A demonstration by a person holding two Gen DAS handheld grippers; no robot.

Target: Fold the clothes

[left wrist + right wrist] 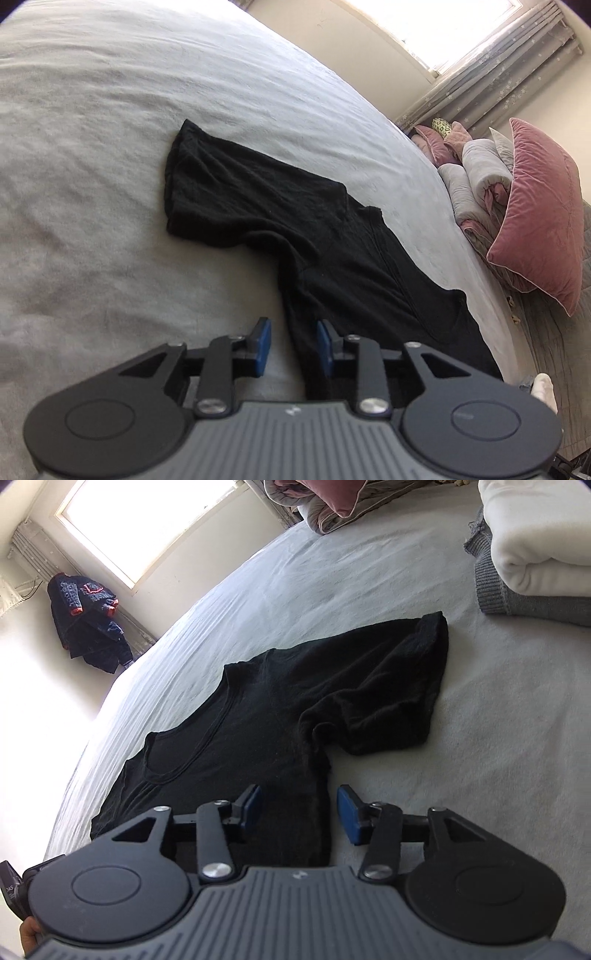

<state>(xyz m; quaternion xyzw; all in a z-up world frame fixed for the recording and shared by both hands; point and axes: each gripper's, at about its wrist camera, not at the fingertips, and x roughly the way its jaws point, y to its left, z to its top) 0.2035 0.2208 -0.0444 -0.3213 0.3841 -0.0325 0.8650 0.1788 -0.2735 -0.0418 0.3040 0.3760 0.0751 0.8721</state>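
A black T-shirt (295,229) lies spread flat on the pale bed cover (110,147), neckline facing up. In the left wrist view my left gripper (293,345) is open, its blue pads (263,345) straddling the shirt's side edge below the sleeve; nothing is pinched. The right wrist view has the same T-shirt (266,716) with its other sleeve reaching right. My right gripper (299,812) stands open over that side seam, one blue pad (349,814) above the bare cover (461,757) and the other above the fabric. The shirt's lower half is hidden behind both grippers.
Pink pillows (543,218) and rolled grey bedding (476,173) sit beyond the bed's far edge. A folded white garment (535,539) on a grey knit (517,598) lies on the bed to the right. Dark clothes (88,627) hang below the window (147,520). Bare cover lies left of the shirt.
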